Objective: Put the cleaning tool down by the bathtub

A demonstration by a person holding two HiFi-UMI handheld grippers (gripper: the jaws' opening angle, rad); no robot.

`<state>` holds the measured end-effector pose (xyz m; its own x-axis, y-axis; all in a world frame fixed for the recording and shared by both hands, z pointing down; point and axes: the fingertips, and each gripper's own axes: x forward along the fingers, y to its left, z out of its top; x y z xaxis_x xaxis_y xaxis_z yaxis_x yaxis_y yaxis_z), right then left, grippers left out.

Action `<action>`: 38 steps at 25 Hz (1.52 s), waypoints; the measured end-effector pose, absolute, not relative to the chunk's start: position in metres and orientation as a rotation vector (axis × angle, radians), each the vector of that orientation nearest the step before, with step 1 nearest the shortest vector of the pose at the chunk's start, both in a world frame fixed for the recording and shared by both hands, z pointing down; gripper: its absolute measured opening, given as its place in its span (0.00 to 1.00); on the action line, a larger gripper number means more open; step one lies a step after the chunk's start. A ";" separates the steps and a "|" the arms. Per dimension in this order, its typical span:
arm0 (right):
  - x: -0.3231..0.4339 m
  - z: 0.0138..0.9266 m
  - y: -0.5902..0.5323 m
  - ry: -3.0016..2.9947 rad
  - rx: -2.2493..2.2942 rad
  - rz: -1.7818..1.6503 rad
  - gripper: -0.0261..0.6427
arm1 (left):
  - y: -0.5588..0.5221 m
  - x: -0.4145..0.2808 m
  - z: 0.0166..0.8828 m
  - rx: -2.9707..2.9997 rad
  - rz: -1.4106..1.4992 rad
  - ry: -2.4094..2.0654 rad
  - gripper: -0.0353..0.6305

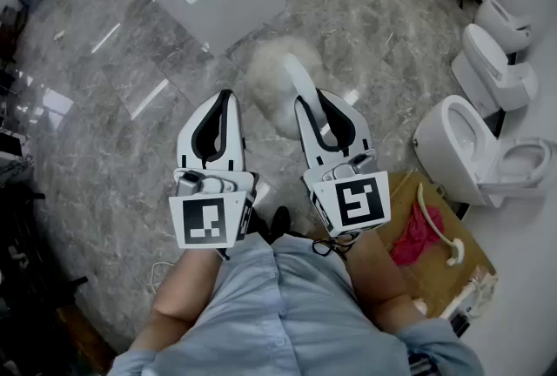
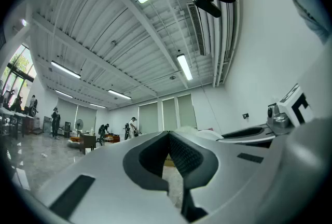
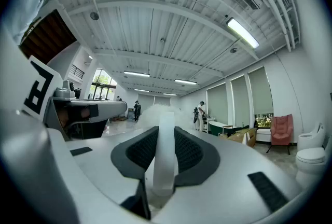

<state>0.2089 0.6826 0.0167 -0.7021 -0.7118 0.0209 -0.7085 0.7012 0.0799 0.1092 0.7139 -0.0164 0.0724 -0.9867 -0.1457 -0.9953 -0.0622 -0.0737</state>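
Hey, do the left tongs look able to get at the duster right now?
Probably yes. The left tongs are shut and empty, just beside the right tongs, which grip the duster by its white handle. Nothing stands between them, though they would have to open first.

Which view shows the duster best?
Head view: the duster shows whole, fluffy head blurred, handle in the right gripper. Right gripper view shows its handle between the jaws, fluff behind. Left gripper view hardly shows it.

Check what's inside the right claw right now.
The cleaning tool's white handle sits clamped between the pads of the right claw; its fluffy head pokes out ahead. The handle's rear end is covered.
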 end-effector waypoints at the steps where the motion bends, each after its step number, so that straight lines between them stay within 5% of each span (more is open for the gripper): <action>1: 0.212 0.018 0.680 -2.852 1.189 -0.103 0.19 | 0.711 0.113 -0.017 -2.179 0.106 2.045 0.08; 17: 0.228 0.045 0.608 -2.743 1.303 -0.033 0.19 | 0.647 0.086 0.003 -2.178 0.043 2.073 0.08; 38: 0.138 0.040 0.341 -2.652 1.428 -0.047 0.19 | 0.367 -0.007 0.012 -2.294 0.045 1.984 0.08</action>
<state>0.1384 0.3409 0.0398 -0.5441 -0.8332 0.0986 -0.8292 0.5520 0.0885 -0.0073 0.3668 0.0119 0.1466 -0.9848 -0.0929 -0.9880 -0.1412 -0.0623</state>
